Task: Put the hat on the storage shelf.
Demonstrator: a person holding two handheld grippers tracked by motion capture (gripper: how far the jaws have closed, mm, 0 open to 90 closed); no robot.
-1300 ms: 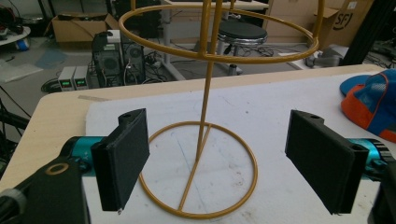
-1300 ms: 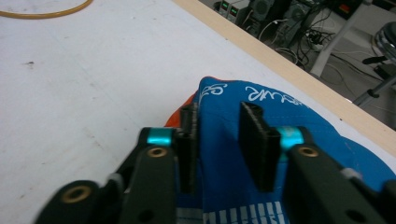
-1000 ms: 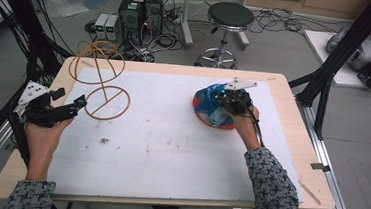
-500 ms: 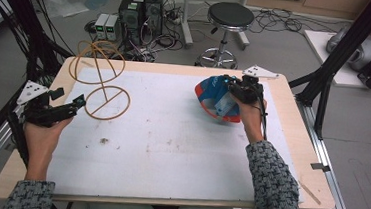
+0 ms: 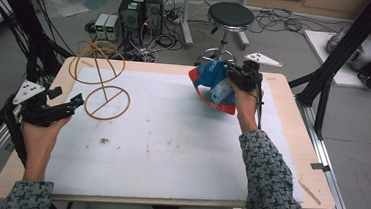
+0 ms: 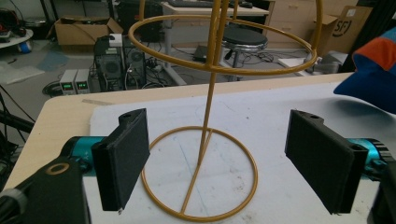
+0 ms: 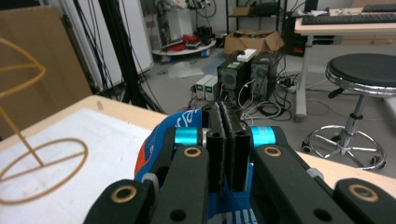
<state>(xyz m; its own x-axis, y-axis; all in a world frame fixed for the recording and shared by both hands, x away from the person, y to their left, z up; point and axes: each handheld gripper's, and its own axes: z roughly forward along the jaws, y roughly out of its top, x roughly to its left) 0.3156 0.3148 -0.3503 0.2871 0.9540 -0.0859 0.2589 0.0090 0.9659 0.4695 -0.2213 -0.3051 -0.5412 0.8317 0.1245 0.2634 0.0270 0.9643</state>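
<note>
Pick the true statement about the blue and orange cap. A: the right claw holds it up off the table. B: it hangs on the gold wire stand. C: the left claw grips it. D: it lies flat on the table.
A: the right claw is shut on the cap, raised above the table.

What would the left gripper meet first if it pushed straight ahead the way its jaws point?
Probably the gold wire stand: its base ring and upright stem lie dead ahead between the left gripper's open jaws, though depth is hard to judge.

Wire stand (image 5: 100, 80) on table's (image 5: 170, 148) left rear, cap (image 5: 210, 84) held above right rear, stool (image 5: 230, 18) behind table
</note>
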